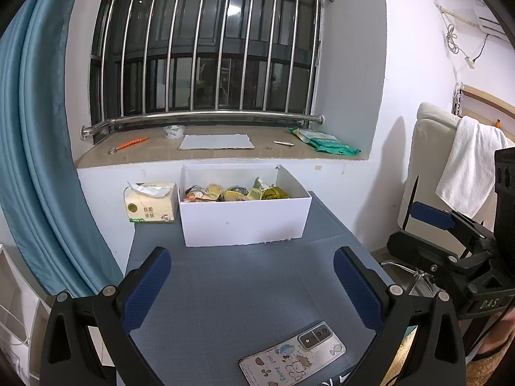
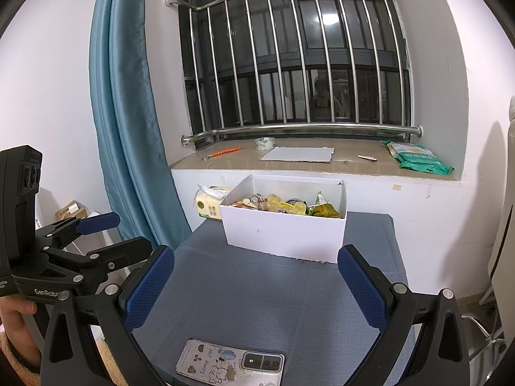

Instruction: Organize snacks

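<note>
The snacks [image 1: 238, 192] were heaped in the white box [image 1: 244, 222] at the table's far edge — well beyond both the left gripper [image 1: 252, 286] and the right gripper [image 2: 257, 284], which were held wide open and empty.

White box [image 1: 244, 222], blue-grey table [image 1: 241, 289]

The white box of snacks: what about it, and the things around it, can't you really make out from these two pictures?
- Snacks in the white box: the front wall hides all but the top layer; wrappers too small to read.
- Tissue pack: right wrist view, partly behind the box.
- Phone: cut off by the bottom edge, lying screen down.
- Green bag on the sill: print too small and blurred.
</note>
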Motion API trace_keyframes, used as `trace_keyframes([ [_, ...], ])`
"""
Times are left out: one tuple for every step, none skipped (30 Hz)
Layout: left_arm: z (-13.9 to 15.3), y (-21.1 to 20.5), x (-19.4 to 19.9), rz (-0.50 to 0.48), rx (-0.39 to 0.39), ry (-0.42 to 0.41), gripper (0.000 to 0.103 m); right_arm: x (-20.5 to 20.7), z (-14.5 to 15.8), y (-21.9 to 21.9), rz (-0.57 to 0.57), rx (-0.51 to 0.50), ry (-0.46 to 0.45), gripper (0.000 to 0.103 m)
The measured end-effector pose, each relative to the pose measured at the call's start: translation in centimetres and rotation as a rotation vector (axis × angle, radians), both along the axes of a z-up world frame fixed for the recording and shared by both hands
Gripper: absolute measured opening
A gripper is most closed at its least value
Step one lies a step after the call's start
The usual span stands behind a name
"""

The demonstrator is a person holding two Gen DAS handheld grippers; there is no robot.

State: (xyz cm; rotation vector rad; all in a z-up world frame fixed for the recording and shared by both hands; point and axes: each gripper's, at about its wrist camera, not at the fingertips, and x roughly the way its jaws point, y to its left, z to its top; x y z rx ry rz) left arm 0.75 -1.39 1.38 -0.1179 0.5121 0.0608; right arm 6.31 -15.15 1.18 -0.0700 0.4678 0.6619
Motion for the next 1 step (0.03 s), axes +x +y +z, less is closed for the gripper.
trace_keyframes([
  [-0.01, -0.05, 0.06, -0.006, 0.000, 0.003, 0.103, 0.00, 0.00, 0.02, -0.001, 0.001, -0.001, 0.103],
])
